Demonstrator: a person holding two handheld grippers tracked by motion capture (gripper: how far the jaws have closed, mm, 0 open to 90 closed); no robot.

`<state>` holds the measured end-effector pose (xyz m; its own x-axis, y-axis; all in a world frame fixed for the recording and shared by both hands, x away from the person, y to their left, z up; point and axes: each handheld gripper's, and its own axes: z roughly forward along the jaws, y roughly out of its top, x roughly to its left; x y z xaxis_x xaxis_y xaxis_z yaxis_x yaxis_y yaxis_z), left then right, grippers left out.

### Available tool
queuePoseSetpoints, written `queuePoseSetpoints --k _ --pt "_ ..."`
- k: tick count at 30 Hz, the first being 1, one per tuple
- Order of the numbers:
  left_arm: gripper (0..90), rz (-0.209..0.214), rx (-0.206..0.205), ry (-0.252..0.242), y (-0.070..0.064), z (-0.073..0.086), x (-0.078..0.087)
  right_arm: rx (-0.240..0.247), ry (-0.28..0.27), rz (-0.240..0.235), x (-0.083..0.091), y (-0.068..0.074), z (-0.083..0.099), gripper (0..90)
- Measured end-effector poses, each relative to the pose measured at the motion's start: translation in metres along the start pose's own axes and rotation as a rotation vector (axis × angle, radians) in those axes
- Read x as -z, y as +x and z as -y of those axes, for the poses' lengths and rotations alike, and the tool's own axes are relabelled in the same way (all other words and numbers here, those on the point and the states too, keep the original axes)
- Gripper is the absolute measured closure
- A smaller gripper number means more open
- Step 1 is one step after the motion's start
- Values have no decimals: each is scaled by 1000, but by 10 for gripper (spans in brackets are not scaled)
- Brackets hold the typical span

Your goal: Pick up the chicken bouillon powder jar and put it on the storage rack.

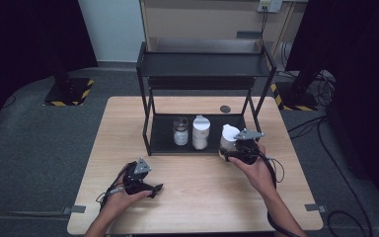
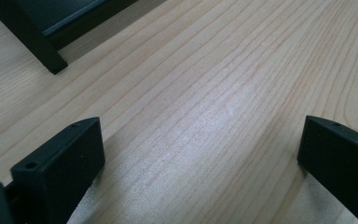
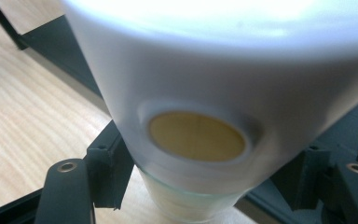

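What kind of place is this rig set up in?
Likely a lab or data-collection bay, not a home: a bare wooden table with a black rack, dark curtains, hazard-striped stand bases and loose cables on a grey floor.

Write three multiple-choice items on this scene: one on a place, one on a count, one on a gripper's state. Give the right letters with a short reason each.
1. Where does the left gripper sit?
A. Over bare table in front of the rack
B. On the rack's top shelf
C. Inside the jar

2. How many containers stand on the rack's lower shelf, apart from the one in the right gripper?
A. None
B. Two
C. Five

3. What is the right gripper's state?
A. Open over bare wood
B. Shut on the white-lidded jar
C. Holding a spoon

Answers:
1 A: the left gripper view has wood grain between its parted jaws.
2 B: the high view shows a small jar and a white bottle there.
3 B: the right gripper view has the jaws pressed on the jar's sides.
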<state>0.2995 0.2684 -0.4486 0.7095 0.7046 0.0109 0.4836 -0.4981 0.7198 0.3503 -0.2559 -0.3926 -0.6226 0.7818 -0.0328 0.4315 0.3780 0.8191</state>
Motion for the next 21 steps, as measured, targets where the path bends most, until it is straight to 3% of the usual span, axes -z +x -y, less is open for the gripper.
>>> queuePoseSetpoints --k 21 --pt "0 0 0 0 0 0 0 -56 9 76 -33 5 -22 313"
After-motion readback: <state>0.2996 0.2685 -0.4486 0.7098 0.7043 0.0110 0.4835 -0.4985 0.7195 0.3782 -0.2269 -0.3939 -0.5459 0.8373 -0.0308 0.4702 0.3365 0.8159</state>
